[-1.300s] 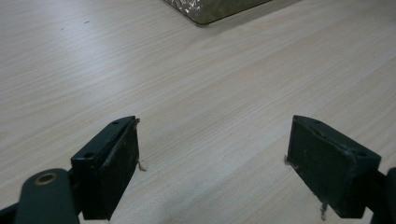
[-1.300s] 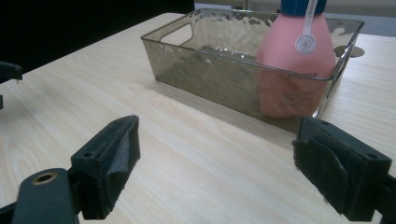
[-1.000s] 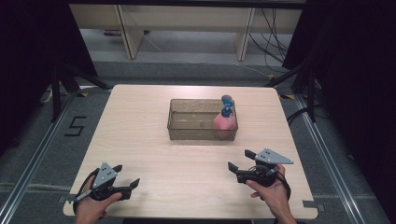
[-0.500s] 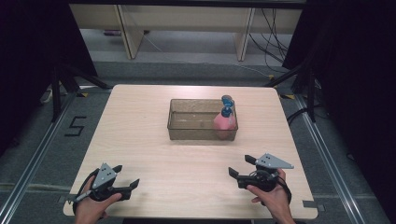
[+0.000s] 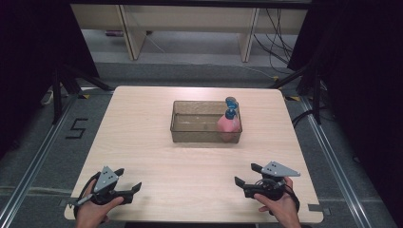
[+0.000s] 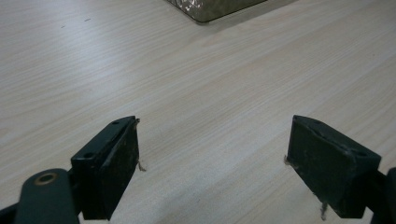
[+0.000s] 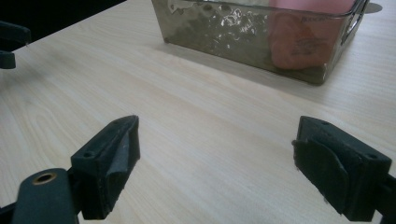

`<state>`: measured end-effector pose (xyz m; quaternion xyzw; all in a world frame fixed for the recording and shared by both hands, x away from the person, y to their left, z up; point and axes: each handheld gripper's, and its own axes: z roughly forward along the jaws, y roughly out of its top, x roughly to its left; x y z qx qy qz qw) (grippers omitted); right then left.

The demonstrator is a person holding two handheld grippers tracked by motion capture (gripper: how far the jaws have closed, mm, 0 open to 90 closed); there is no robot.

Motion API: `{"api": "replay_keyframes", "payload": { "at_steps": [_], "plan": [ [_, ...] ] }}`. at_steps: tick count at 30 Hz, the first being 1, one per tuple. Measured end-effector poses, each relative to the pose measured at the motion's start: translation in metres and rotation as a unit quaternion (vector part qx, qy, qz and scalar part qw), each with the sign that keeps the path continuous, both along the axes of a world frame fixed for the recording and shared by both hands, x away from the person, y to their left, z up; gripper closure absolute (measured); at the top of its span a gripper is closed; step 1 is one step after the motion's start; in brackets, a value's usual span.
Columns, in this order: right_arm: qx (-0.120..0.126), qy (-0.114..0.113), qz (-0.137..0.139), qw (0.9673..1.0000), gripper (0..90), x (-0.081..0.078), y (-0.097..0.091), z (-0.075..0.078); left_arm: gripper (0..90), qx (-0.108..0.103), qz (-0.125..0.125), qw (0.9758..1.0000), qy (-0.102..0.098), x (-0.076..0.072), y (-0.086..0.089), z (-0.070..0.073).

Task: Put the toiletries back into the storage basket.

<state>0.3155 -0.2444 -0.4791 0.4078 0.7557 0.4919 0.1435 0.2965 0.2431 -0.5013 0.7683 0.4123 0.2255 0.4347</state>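
Near the tabletop's [image 5: 142,142] front edge I hold both grippers wide apart and empty: left gripper [image 5: 128,189] by the front-left corner, right gripper [image 5: 247,175] by the front-right. Bare wood lies between them and the clear bin [image 5: 190,135] mid-tabletop; the pink bottle [image 5: 228,124] stands upright at its right end.

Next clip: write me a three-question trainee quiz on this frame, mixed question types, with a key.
1. True or false: the pink bottle stands at the left end of the clear bin.
2. Which claw is nearer the bin: A) left claw B) right claw?
3. Fill in: both claws are ____ and hold nothing.

Key: 1. False, it stands at the bin's right end. 2. B. 3. open, seen in each gripper view as wide-set jaws over the bare wooden table.
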Motion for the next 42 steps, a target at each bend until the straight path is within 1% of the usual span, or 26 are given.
{"api": "replay_keyframes", "payload": {
  "at_steps": [1, 2, 5, 7, 8, 10, 11, 12, 14, 15, 16, 20, 21, 22, 23, 24, 25, 29, 30, 31, 34, 36, 37, 39, 40, 42],
  "plan": [
    [-0.010, -0.016, 0.003, 0.9998, 15.6, 0.001, -0.002, -0.001, 16.3, 0.007, -0.002, 1.0000, 0.001, 0.000, 0.001, 0.000],
    [-0.005, -0.002, 0.002, 1.0000, 15.6, -0.001, -0.002, 0.000, 16.3, 0.007, -0.002, 1.0000, 0.001, 0.000, 0.001, 0.000],
    [-0.002, -0.009, 0.005, 0.9999, 15.6, -0.002, -0.004, -0.002, 16.3, 0.005, -0.001, 1.0000, 0.001, 0.000, 0.001, 0.000],
    [-0.006, 0.003, -0.002, 1.0000, 15.6, -0.006, -0.005, -0.001, 16.3, 0.006, -0.002, 1.0000, 0.001, 0.000, 0.001, 0.000],
    [-0.013, -0.010, 0.005, 0.9998, 15.6, -0.005, -0.007, -0.001, 16.2, 0.000, 0.000, 1.0000, 0.000, 0.000, 0.000, 0.000],
    [-0.004, -0.002, -0.002, 1.0000, 15.6, -0.008, -0.006, -0.002, 16.2, 0.000, 0.000, 1.0000, 0.000, 0.000, 0.000, 0.000],
    [-0.013, -0.012, 0.007, 0.9998, 15.6, -0.007, -0.007, -0.002, 16.2, 0.000, 0.000, 1.0000, 0.000, 0.000, 0.000, 0.000],
    [-0.007, 0.002, 0.002, 1.0000, 15.6, -0.010, -0.006, -0.001, 16.2, -0.001, 0.001, 1.0000, 0.000, 0.000, 0.000, 0.000],
    [-0.012, -0.004, 0.007, 0.9999, 15.6, -0.011, -0.008, -0.001, 16.2, 0.006, -0.002, 1.0000, 0.001, 0.000, 0.001, 0.000],
    [-0.003, 0.000, 0.002, 1.0000, 15.6, -0.012, -0.007, -0.002, 16.2, 0.007, -0.002, 1.0000, 0.001, 0.000, 0.001, 0.000],
    [-0.011, -0.013, 0.005, 0.9998, 15.6, -0.012, -0.008, -0.002, 16.2, 0.007, -0.002, 1.0000, 0.001, 0.000, 0.001, 0.000],
    [-0.006, -0.007, 0.004, 1.0000, 15.6, -0.015, -0.008, -0.004, 16.2, -0.001, 0.001, 1.0000, 0.000, 0.000, 0.000, 0.000],
    [-0.017, -0.013, 0.007, 0.9997, 15.6, -0.014, -0.010, -0.004, 16.2, 0.006, -0.002, 1.0000, 0.001, 0.000, 0.001, 0.000],
    [-0.005, -0.006, 0.011, 0.9999, 15.6, -0.015, -0.009, -0.005, 16.2, 0.005, -0.001, 1.0000, 0.001, 0.000, 0.001, 0.000],
    [-0.005, 0.002, 0.008, 1.0000, 15.6, -0.016, -0.008, -0.004, 16.2, 0.006, -0.002, 1.0000, 0.001, 0.000, 0.001, 0.000],
    [-0.016, -0.008, 0.012, 0.9998, 15.6, -0.016, -0.010, -0.004, 16.2, 0.002, -0.001, 1.0000, 0.000, 0.000, 0.000, 0.000],
    [-0.015, -0.005, 0.012, 0.9998, 15.6, -0.016, -0.010, -0.004, 16.2, 0.009, -0.004, 0.9999, 0.002, 0.000, 0.001, 0.000],
    [-0.011, 0.002, 0.010, 0.9999, 15.6, -0.019, -0.009, -0.006, 16.2, 0.008, -0.003, 1.0000, 0.003, 0.000, 0.001, 0.000],
    [-0.023, -0.004, 0.013, 0.9996, 15.6, -0.019, -0.011, -0.006, 16.2, 0.012, -0.003, 0.9999, 0.003, 0.000, 0.001, 0.000],
    [-0.013, 0.008, 0.010, 0.9998, 15.6, -0.020, -0.009, -0.006, 16.2, 0.008, -0.003, 1.0000, 0.004, 0.000, 0.001, 0.000],
    [-0.020, -0.003, 0.017, 0.9996, 15.6, -0.020, -0.011, -0.008, 16.2, 0.011, -0.002, 0.9999, 0.005, 0.000, 0.001, 0.000],
    [-0.017, 0.022, 0.013, 0.9995, 15.6, -0.023, -0.010, -0.007, 16.2, 0.010, -0.001, 0.9999, 0.006, 0.000, 0.000, 0.000],
    [-0.025, 0.005, 0.018, 0.9995, 15.6, -0.022, -0.012, -0.008, 16.2, 0.010, 0.000, 0.9999, 0.005, 0.000, 0.000, 0.000],
    [-0.031, 0.000, 0.020, 0.9993, 15.6, -0.022, -0.013, -0.009, 16.2, 0.010, 0.000, 0.9999, 0.006, 0.000, 0.000, 0.000],
    [-0.022, 0.011, 0.018, 0.9995, 15.6, -0.024, -0.011, -0.009, 16.2, 0.010, 0.000, 0.9999, 0.006, 0.000, 0.000, 0.000],
    [-0.032, 0.001, 0.021, 0.9993, 15.6, -0.023, -0.013, -0.010, 16.2, 0.010, -0.001, 0.9999, 0.006, 0.000, 0.000, 0.000]
  ]
}}
